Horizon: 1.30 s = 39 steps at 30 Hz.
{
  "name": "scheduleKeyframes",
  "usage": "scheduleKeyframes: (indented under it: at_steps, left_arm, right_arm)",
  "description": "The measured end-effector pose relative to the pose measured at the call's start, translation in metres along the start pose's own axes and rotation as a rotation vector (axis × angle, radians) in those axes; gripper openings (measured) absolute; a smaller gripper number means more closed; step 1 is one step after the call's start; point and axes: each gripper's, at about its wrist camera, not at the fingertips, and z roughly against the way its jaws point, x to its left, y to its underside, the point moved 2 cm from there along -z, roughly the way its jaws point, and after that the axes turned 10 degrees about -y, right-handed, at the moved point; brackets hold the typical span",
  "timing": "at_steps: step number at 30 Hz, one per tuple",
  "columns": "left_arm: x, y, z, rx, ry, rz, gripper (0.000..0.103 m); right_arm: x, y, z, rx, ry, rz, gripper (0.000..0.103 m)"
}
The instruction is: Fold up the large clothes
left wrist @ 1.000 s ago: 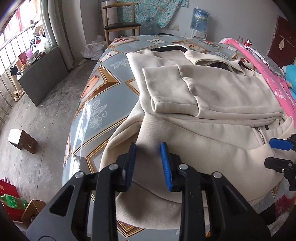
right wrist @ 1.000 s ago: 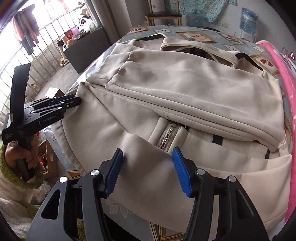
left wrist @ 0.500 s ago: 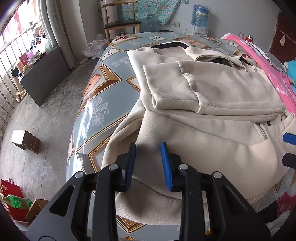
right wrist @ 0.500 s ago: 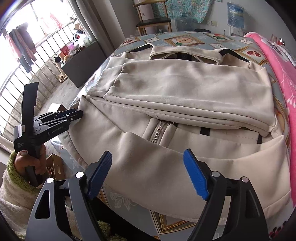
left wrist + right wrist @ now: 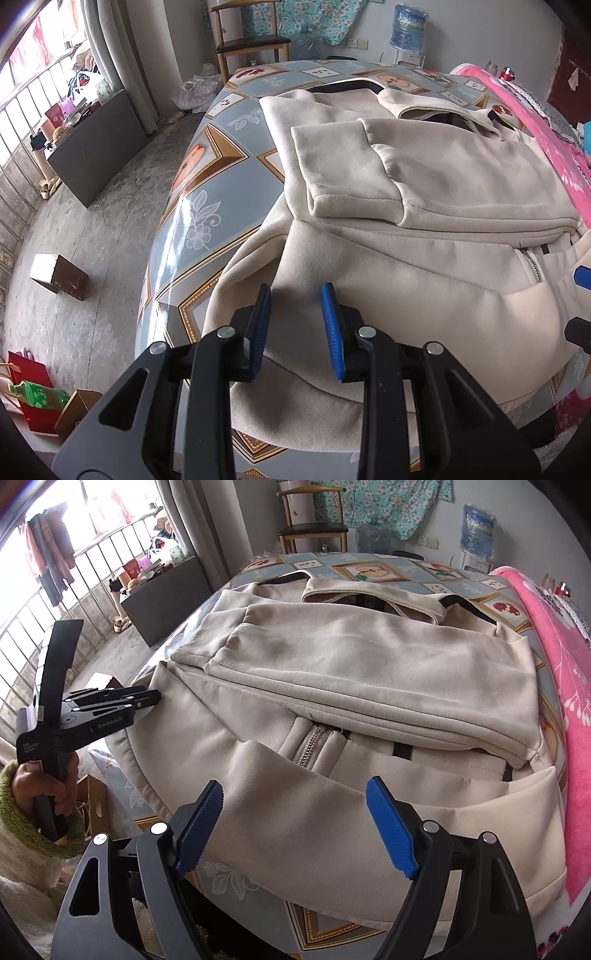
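A large beige zip-up jacket (image 5: 424, 236) lies flat on the patterned table (image 5: 207, 173), both sleeves folded across its chest; it also shows in the right wrist view (image 5: 369, 686). My left gripper (image 5: 295, 325) hovers over the jacket's near left hem, open with a narrow gap and nothing in it. It also appears at the left of the right wrist view (image 5: 147, 698). My right gripper (image 5: 295, 827) is wide open and empty above the near hem, just short of the zipper (image 5: 310, 747). Its blue tip shows at the right edge of the left wrist view (image 5: 583, 275).
A pink blanket (image 5: 554, 657) lies along the table's right side. A wooden chair (image 5: 251, 40) and a water bottle (image 5: 410, 22) stand at the back. A dark cabinet (image 5: 99, 144), a box (image 5: 59, 273) and bags (image 5: 33, 395) are on the floor left.
My right gripper has opened wider and drawn back toward the near edge of the table. My left gripper has barely moved and keeps the same narrow gap.
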Motion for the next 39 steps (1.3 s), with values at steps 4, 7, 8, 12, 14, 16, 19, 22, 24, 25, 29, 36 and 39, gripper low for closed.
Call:
scheduleKeyframes:
  at_steps: [4, 7, 8, 12, 14, 16, 19, 22, 24, 25, 29, 36, 39]
  left_arm:
    - [-0.0008, 0.0002, 0.0004, 0.001, -0.013, 0.004, 0.028]
    - [-0.0018, -0.0002, 0.0007, 0.002, -0.021, -0.002, 0.028]
    - [-0.0018, -0.0001, 0.0007, 0.002, -0.023, -0.003, 0.028]
    - [-0.0024, -0.0007, 0.0008, 0.008, -0.029, -0.003, 0.028]
    - [-0.0023, -0.0008, 0.0005, 0.010, -0.030, 0.000, 0.028]
    - [-0.0025, -0.0006, 0.0006, 0.012, -0.033, 0.001, 0.028]
    - [-0.0032, -0.0006, 0.0013, 0.014, -0.040, -0.001, 0.028]
    - [-0.0040, -0.0013, 0.0010, 0.020, -0.048, -0.008, 0.028]
    - [-0.0049, -0.0029, 0.0011, 0.031, -0.054, -0.014, 0.028]
    - [-0.0047, -0.0034, 0.0008, 0.033, -0.057, -0.017, 0.029]
    - [-0.0045, -0.0042, 0.0005, 0.040, -0.065, -0.021, 0.029]
    - [-0.0064, -0.0050, 0.0001, 0.040, -0.085, -0.028, 0.029]
    - [-0.0075, -0.0057, 0.0002, 0.037, -0.093, -0.035, 0.029]
  right_arm:
    - [-0.0014, 0.0009, -0.0001, -0.003, -0.003, -0.003, 0.078]
    - [-0.0002, 0.0009, 0.0024, -0.012, -0.006, 0.005, 0.078]
    - [0.0001, 0.0009, 0.0030, -0.014, -0.007, 0.007, 0.078]
    - [0.0004, 0.0004, 0.0031, -0.017, -0.009, 0.013, 0.078]
    - [0.0002, 0.0001, 0.0037, -0.021, -0.010, 0.014, 0.078]
    - [-0.0002, 0.0002, 0.0036, -0.020, -0.016, 0.012, 0.078]
    - [-0.0008, 0.0001, 0.0028, -0.018, -0.017, 0.011, 0.078]
    - [-0.0008, -0.0004, 0.0024, -0.015, -0.021, 0.012, 0.078]
    - [-0.0011, -0.0014, 0.0019, -0.015, -0.028, 0.014, 0.078]
    - [-0.0011, -0.0017, 0.0019, -0.015, -0.032, 0.015, 0.078]
    - [-0.0013, -0.0031, 0.0024, -0.020, -0.042, 0.017, 0.078]
    - [-0.0032, -0.0035, 0.0049, -0.029, -0.062, 0.011, 0.078]
    - [-0.0035, -0.0036, 0.0048, -0.030, -0.067, 0.009, 0.078]
